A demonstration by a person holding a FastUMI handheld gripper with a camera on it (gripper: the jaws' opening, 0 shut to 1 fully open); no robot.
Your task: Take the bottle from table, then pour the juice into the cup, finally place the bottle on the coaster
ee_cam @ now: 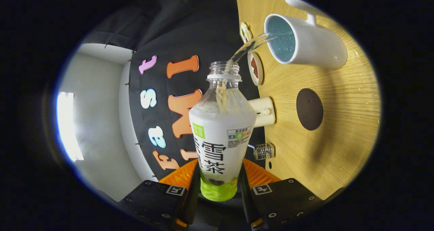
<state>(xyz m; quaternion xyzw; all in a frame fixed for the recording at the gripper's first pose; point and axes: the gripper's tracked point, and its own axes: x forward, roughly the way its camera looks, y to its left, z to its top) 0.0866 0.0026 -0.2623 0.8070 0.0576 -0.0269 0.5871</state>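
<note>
While both fingers press on its lower sides, the gripper (pixel 218 190) holds the bottle (pixel 221 136) clamped between them, tipped so its open neck points toward the cup (pixel 307 42). Clear liquid runs in a stream (pixel 249 47) from the neck into the cup's mouth, farther off to the right. On the wooden table (pixel 342 129), a dark round coaster (pixel 309 109) lies bare, right of the bottle and nearer than the cup.
</note>
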